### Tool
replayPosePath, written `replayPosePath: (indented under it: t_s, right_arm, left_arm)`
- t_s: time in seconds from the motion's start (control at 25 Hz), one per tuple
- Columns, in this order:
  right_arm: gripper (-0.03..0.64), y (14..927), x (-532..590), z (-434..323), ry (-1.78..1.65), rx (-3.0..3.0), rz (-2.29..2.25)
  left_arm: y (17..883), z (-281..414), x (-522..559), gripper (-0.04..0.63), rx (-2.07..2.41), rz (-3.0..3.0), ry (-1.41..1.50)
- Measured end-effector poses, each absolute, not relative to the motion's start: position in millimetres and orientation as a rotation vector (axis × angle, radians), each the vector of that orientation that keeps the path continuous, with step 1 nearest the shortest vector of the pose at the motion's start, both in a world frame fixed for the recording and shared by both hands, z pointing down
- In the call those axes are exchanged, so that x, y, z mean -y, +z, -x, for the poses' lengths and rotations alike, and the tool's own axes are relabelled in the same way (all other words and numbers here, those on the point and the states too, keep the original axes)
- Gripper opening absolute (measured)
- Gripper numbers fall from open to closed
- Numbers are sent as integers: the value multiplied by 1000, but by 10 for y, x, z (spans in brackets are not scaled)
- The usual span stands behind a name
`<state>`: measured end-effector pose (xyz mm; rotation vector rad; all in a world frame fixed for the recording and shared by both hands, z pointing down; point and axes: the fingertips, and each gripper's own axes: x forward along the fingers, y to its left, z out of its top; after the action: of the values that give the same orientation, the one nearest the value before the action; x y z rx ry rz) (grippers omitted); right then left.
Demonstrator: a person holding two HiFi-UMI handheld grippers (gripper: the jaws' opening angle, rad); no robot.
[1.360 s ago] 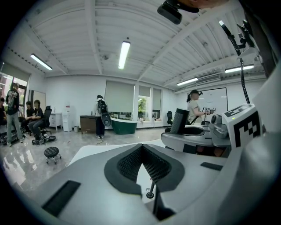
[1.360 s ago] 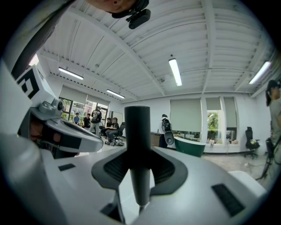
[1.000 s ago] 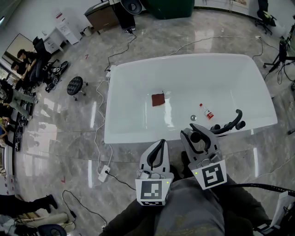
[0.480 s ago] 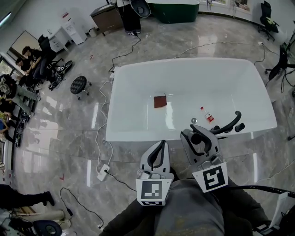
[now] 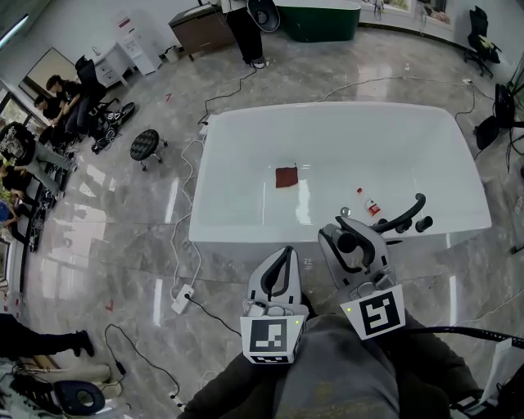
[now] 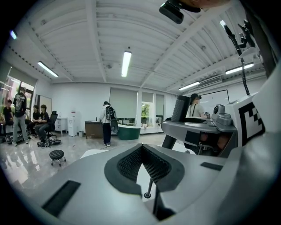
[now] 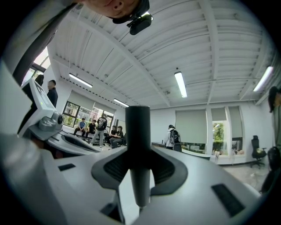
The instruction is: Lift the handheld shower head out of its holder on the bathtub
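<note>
The white bathtub (image 5: 246, 233) lies ahead on the marble floor. On its near right rim sit a black curved fitting (image 5: 403, 218) and a black knob (image 5: 423, 223). My right gripper (image 5: 344, 237) hovers just in front of that rim, shut on a black cylindrical shower handle (image 5: 348, 243). In the right gripper view the handle (image 7: 138, 132) stands upright between the pads (image 7: 169, 169). My left gripper (image 5: 284, 255) hangs beside it, shut and holding nothing. Its pads (image 6: 153, 165) meet at the tip in the left gripper view. I cannot make out the holder itself.
In the tub lie a red cloth (image 5: 286, 176), a small bottle (image 5: 368, 202) and the drain (image 5: 344, 211). A power strip (image 5: 182, 299) with cables lies left of the tub, and a black stool (image 5: 145, 145) stands beyond it. People sit at far left (image 5: 49, 106), and one stands behind the tub (image 5: 244, 24).
The view has drifted, so the tub sits a little lower in frame. A person has walked into view at the top. Both grippers keep their places and grip.
</note>
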<state>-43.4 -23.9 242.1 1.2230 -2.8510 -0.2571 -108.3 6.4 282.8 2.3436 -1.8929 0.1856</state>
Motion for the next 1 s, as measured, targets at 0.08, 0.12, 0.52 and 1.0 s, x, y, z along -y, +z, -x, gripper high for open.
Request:
replayPosePath:
  t_s: [0.08, 0.12, 0.52, 1.0]
  right_arm:
    - [133, 2425, 189, 422, -253, 2854, -1216]
    - [133, 2427, 159, 409, -251, 2855, -1214]
    - [133, 2342, -198, 255, -287, 2877, -1195]
    - [133, 2298, -594, 324, -341, 2882, -1174]
  left_arm:
    - [2826, 1060, -114, 3, 1896, -2343, 190]
    - [2827, 1044, -145, 3, 1897, -2343, 193]
    - [2863, 902, -513, 3, 1924, -2311, 219]
    - [2964, 969, -853, 3, 1913, -2276, 245]
